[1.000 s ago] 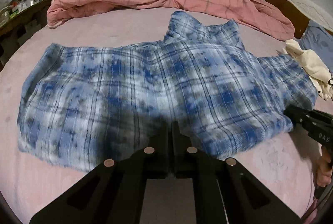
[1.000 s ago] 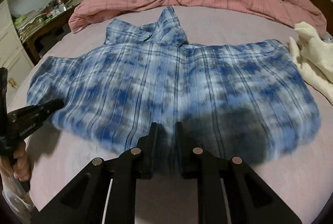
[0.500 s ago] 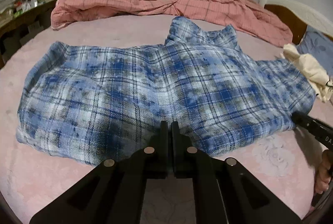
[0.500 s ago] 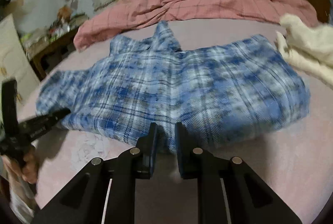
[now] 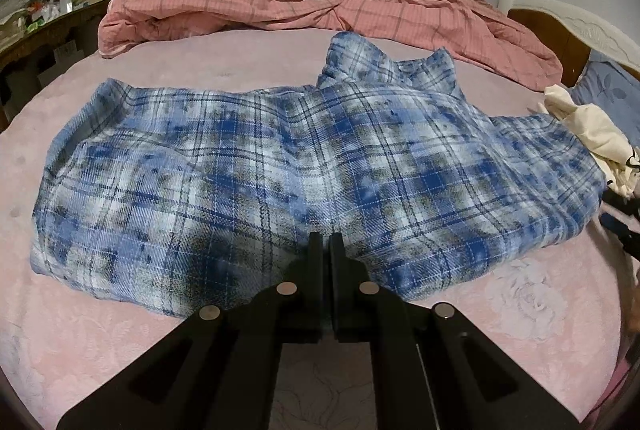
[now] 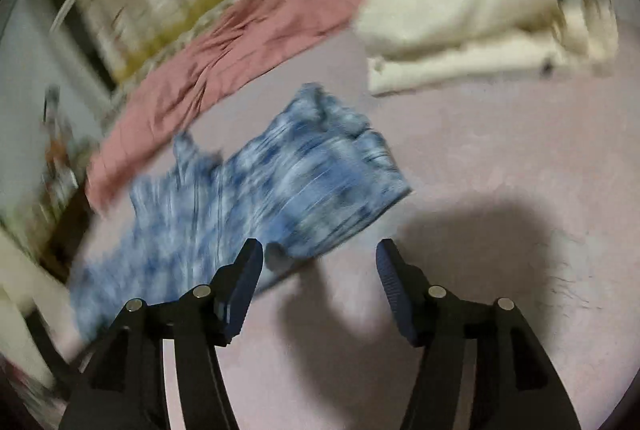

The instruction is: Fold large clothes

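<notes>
Plaid shirt [image 5: 304, 166] lies spread across the pink bed [image 5: 100, 334], its near hem pinched between the closed fingers of the left tool [image 5: 325, 250]. Right tool [image 6: 320, 262] hangs with fingers wide apart and empty over bare bedding beside the shirt's edge. Beyond the shirt lie a cream garment [image 5: 592, 134] and a rumpled pink quilt [image 5: 320, 2].

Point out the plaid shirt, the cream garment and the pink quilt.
plaid shirt [image 5: 304, 166]: left wrist view, middle of its folded body.
cream garment [image 6: 480, 26]: right wrist view, blurred, middle of the pile.
pink quilt [image 5: 320, 2]: left wrist view, middle of the bunched heap.
</notes>
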{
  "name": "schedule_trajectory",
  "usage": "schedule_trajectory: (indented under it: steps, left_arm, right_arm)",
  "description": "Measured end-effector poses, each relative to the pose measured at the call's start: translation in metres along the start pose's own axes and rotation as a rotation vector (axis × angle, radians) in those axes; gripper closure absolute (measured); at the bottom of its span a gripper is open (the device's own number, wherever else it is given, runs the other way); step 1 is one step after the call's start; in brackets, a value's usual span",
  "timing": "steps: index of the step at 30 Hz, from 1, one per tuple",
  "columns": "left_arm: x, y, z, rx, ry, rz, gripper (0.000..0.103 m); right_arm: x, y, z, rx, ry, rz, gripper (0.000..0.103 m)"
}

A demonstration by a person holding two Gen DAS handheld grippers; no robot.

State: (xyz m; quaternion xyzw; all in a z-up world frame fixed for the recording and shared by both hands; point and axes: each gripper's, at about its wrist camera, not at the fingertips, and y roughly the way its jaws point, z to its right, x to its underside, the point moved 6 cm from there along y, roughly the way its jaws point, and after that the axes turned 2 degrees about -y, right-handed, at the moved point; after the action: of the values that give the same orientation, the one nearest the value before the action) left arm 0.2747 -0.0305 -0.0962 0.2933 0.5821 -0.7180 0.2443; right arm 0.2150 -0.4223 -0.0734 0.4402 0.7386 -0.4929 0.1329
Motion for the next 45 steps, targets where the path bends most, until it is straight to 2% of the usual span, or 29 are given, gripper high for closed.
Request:
schedule_trajectory:
  steps: [6,9,11,12,13,15,17,19,22,27,29,31,34,38,41,43,45]
  left_arm:
    - [0.000,0.000,0.001,0.011,-0.010,0.000,0.098]
    - [0.000,-0.001,0.001,0.017,-0.015,0.000,0.098]
    - [0.000,-0.001,0.000,0.023,-0.020,0.002,0.098]
    - [0.000,-0.002,-0.001,0.030,-0.026,0.003,0.098]
    - [0.000,-0.002,-0.002,0.037,-0.031,0.003,0.098]
    - [0.000,-0.002,-0.004,0.051,-0.043,0.002,0.098]
    - [0.000,-0.001,-0.004,0.053,-0.046,0.001,0.098]
    - [0.000,-0.001,-0.002,0.039,-0.034,0.002,0.098]
    - [0.000,-0.001,-0.001,0.039,-0.033,0.003,0.098]
    - [0.000,-0.002,-0.004,0.064,-0.057,0.004,0.098]
    - [0.000,-0.002,-0.006,0.072,-0.065,0.003,0.098]
    - [0.000,-0.002,-0.006,0.075,-0.068,0.003,0.098]
    - [0.000,-0.003,-0.007,0.077,-0.069,0.004,0.098]
    - [0.000,-0.003,-0.009,0.086,-0.075,0.004,0.098]
    - [0.001,-0.004,-0.011,0.097,-0.084,0.003,0.098]
    - [0.001,-0.004,-0.011,0.097,-0.084,0.003,0.098]
    - [0.001,-0.004,-0.012,0.096,-0.082,0.003,0.098]
  right_arm:
    - [-0.023,0.024,0.010,-0.043,0.095,0.030,0.040]
    - [-0.030,0.033,0.011,0.005,0.123,0.055,0.040]
    - [-0.032,0.036,0.007,0.043,0.104,0.053,0.059]
    - [-0.033,0.039,0.000,0.042,0.081,0.049,0.076]
    - [-0.034,0.038,-0.004,0.039,0.067,0.054,0.084]
    - [-0.038,0.030,-0.018,0.057,0.014,0.106,0.087]
    - [-0.039,0.015,-0.043,0.057,-0.083,0.170,0.087]
    - [-0.037,0.001,-0.082,0.016,-0.196,0.206,0.088]
    - [-0.026,-0.012,-0.129,-0.015,-0.325,0.218,0.088]
    - [0.009,-0.001,-0.194,-0.091,-0.464,0.175,0.088]
    - [0.034,0.022,-0.208,-0.129,-0.456,0.106,0.088]
    - [0.054,0.034,-0.219,-0.175,-0.469,0.058,0.089]
    - [0.074,0.043,-0.233,-0.198,-0.520,0.052,0.089]
    - [0.086,0.066,-0.236,-0.155,-0.517,-0.031,0.087]
    - [0.089,0.065,-0.229,-0.244,-0.487,-0.072,0.074]
    - [0.091,0.057,-0.227,-0.293,-0.497,-0.088,0.061]
    - [0.094,0.046,-0.224,-0.303,-0.510,-0.084,0.061]
